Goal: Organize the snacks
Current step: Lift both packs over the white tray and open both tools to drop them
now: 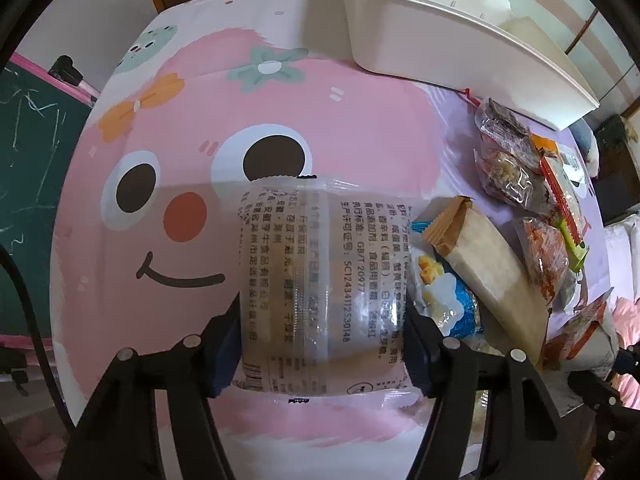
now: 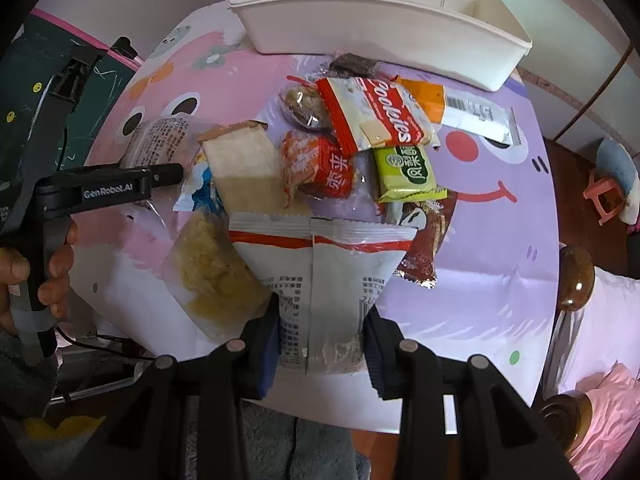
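A clear packet (image 1: 316,264) printed with black text lies on the pink cartoon tablecloth (image 1: 180,128). My left gripper (image 1: 322,344) points down over it, and its blue pads press against both sides of the packet. In the right wrist view the same packet (image 2: 160,136) sits at the left of the pile, with a hand holding the left gripper (image 2: 172,172) over it. My right gripper (image 2: 322,344) is shut on a white packet with a red stripe (image 2: 320,264), which narrows where the pads pinch it. A white plastic bin (image 2: 360,28) stands at the table's far side.
A pile of snacks fills the table's middle: a brown paper bag (image 2: 244,164), a red cookie packet (image 2: 376,116), a green packet (image 2: 408,172), a red-orange packet (image 2: 320,168) and a clear bag of yellow crisps (image 2: 208,268). A chair back (image 2: 576,280) stands at the right edge.
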`<state>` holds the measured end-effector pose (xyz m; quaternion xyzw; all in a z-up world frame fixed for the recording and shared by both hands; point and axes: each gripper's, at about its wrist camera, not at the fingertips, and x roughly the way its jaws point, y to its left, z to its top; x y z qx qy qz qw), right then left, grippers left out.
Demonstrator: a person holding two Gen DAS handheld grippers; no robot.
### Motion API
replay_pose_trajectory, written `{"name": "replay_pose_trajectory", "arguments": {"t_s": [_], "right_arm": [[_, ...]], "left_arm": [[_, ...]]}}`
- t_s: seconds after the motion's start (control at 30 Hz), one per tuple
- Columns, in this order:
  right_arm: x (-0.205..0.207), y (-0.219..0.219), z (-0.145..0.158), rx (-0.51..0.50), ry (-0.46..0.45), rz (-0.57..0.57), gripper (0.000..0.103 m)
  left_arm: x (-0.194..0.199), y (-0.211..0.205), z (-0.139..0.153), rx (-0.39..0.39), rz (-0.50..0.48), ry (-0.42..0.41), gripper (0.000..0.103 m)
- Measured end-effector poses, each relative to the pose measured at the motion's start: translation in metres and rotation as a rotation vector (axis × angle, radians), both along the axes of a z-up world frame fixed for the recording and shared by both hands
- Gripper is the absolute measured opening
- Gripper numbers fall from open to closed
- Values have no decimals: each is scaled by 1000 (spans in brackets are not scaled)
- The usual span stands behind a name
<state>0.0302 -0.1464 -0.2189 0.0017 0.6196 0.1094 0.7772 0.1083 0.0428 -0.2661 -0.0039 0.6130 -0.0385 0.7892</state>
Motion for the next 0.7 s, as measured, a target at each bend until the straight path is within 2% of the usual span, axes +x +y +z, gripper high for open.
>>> {"name": "replay_pose_trajectory", "arguments": {"t_s": [0.2,0.37,0.5,0.7], "right_arm": [[-5,0,9,-6,-29,8,36],[-6,0,18,-3,-50,10,35],[-6,0,31,-4,-79,15,35],[-7,-3,61,-4,-150,29,35]], "left_arm": [[-7,0,-7,-3,36,1,65],[-12,6,4,-12,59,-22,65],[-22,10,32,-20,74,-52,65],[-32,7,90,-35,70,-147,65]]}}
